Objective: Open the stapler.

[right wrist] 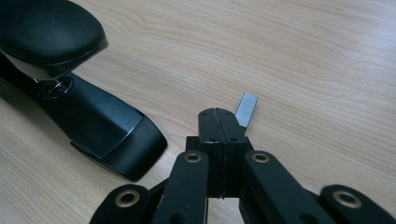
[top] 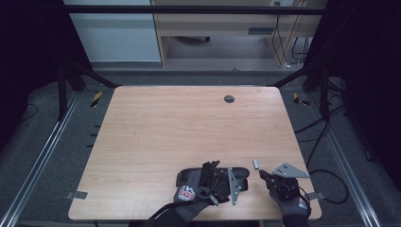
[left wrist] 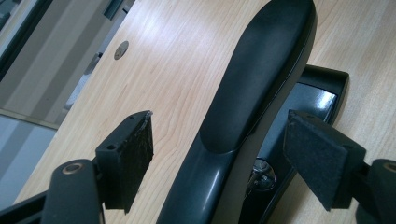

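Note:
A black stapler [top: 239, 171] lies near the table's front edge, its top arm [left wrist: 261, 70] lifted off the base [left wrist: 313, 95]. My left gripper [top: 210, 178] straddles that arm. In the left gripper view its jaws [left wrist: 219, 128] stand open, with the arm between the pads [left wrist: 133, 154] and a gap on each side. To the right, my right gripper [top: 263, 175] rests low over the wood, shut with nothing between its jaws [right wrist: 215, 114]. A short silver strip of staples [right wrist: 246, 108] lies just beyond its tips, also in the high view [top: 256, 163]. The stapler's base [right wrist: 107, 135] sits to that gripper's left.
The wooden table [top: 189, 123] has a round dark grommet [top: 229, 99] near its far edge. Black frame bars and cables surround it, and a light cabinet stands beyond. The front edge runs just below both gloved hands.

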`<state>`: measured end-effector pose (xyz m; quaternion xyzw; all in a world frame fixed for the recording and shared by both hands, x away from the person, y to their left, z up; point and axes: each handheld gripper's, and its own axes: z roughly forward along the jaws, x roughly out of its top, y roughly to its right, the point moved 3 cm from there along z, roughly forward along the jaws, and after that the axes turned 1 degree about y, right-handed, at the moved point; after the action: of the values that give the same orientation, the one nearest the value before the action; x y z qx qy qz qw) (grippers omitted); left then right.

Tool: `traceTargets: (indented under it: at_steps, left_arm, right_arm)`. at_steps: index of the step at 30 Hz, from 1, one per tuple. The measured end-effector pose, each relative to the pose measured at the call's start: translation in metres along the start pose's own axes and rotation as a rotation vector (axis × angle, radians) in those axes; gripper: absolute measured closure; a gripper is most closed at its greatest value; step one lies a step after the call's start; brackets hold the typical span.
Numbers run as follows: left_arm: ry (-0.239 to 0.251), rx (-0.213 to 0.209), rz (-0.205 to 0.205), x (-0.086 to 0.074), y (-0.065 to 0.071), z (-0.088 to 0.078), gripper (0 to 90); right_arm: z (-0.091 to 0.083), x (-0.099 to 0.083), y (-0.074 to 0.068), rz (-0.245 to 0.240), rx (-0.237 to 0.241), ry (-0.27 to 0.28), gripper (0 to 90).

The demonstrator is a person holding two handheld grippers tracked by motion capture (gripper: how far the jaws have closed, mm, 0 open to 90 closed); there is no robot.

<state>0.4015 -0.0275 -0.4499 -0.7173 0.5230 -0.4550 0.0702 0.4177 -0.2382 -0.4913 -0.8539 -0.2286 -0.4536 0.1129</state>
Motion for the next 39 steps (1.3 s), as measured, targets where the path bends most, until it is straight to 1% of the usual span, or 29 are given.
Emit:
traceTargets:
  at_steps: [3, 5, 8, 11, 13, 14, 16, 17, 18, 20, 21, 22, 24, 26, 28, 29, 31, 32, 33, 34, 35, 37, 38, 39]
  left_arm:
    - [-0.006, 0.002, 0.009, 0.001, 0.002, 0.003, 23.6]
    - [-0.015, 0.005, 0.022, 0.001, 0.002, 0.005, 23.6]
    - [-0.012, 0.008, 0.020, 0.002, 0.004, 0.008, 23.8]
    - [-0.019, 0.019, 0.039, 0.002, 0.005, 0.011, 24.2]
    - [-0.018, 0.021, 0.033, 0.003, 0.006, 0.012, 24.5]
    - [-0.023, 0.026, 0.046, 0.003, 0.007, 0.014, 24.6]
    - [-0.027, 0.028, 0.049, 0.003, 0.007, 0.015, 24.8]
    - [-0.029, 0.035, 0.055, 0.003, 0.008, 0.017, 25.4]
    - [-0.029, 0.035, 0.055, 0.003, 0.008, 0.017, 25.7]
    - [-0.034, 0.041, 0.062, 0.003, 0.008, 0.018, 26.0]
    - [-0.041, 0.046, 0.070, 0.003, 0.009, 0.020, 26.4]
    - [-0.043, 0.048, 0.076, 0.003, 0.009, 0.020, 27.0]
    - [-0.036, 0.055, 0.071, 0.003, 0.009, 0.022, 27.5]
    - [-0.040, 0.059, 0.076, 0.003, 0.010, 0.023, 28.8]
    - [-0.048, 0.068, 0.098, 0.002, 0.010, 0.024, 31.0]
    - [-0.052, 0.071, 0.103, 0.002, 0.010, 0.024, 31.9]
    - [-0.053, 0.069, 0.101, 0.002, 0.010, 0.025, 33.2]
    - [-0.044, 0.067, 0.088, 0.002, 0.010, 0.026, 35.6]
    - [-0.043, 0.067, 0.088, 0.002, 0.010, 0.026, 36.9]
    - [-0.043, 0.068, 0.089, 0.002, 0.011, 0.026, 38.1]
    - [-0.043, 0.068, 0.089, 0.002, 0.011, 0.026, 38.7]
    - [-0.046, 0.068, 0.096, 0.002, 0.011, 0.026, 40.8]
    - [-0.051, 0.073, 0.111, 0.002, 0.012, 0.025, 41.7]
    - [-0.051, 0.073, 0.111, 0.002, 0.012, 0.025, 42.9]
  right_arm:
    - [0.000, 0.000, -0.001, -0.004, 0.012, -0.003, 90.0]
    - [0.000, 0.000, -0.002, -0.001, 0.017, -0.009, 90.0]
    - [0.001, 0.000, -0.003, -0.007, 0.020, -0.010, 90.0]
    - [0.002, 0.000, -0.005, -0.005, 0.029, -0.016, 90.0]
    - [0.002, 0.000, -0.005, -0.009, 0.030, -0.015, 90.0]
    - [0.003, 0.000, -0.006, -0.013, 0.035, -0.019, 90.0]
    - [0.003, 0.000, -0.007, -0.013, 0.035, -0.019, 90.0]
    - [0.003, 0.000, -0.009, 0.001, 0.040, -0.023, 90.0]
    - [0.003, 0.000, -0.009, 0.001, 0.040, -0.023, 90.0]
    - [0.004, 0.000, -0.009, -0.014, 0.039, -0.020, 90.0]
    - [0.004, 0.000, -0.010, -0.004, 0.044, -0.025, 90.0]
    - [0.005, 0.000, -0.010, -0.008, 0.046, -0.023, 90.0]
    - [0.005, 0.000, -0.011, -0.006, 0.049, -0.022, 90.0]
    - [0.006, 0.000, -0.012, 0.005, 0.058, -0.026, 90.0]
    - [0.008, 0.000, -0.013, -0.002, 0.059, -0.031, 90.0]
    - [0.008, 0.000, -0.014, 0.005, 0.065, -0.032, 90.0]
    - [0.009, -0.001, -0.014, 0.004, 0.068, -0.032, 90.0]
    - [0.011, -0.001, -0.015, 0.010, 0.077, -0.036, 90.0]
    - [0.012, -0.001, -0.016, 0.008, 0.082, -0.039, 90.0]
    - [0.012, -0.001, -0.016, -0.005, 0.079, -0.039, 90.0]
    - [0.012, -0.001, -0.016, -0.005, 0.079, -0.039, 90.0]
    - [0.012, -0.001, -0.017, -0.004, 0.081, -0.037, 90.0]
    - [0.012, -0.001, -0.018, 0.003, 0.085, -0.040, 90.0]
    - [0.012, -0.001, -0.018, 0.003, 0.085, -0.040, 90.0]
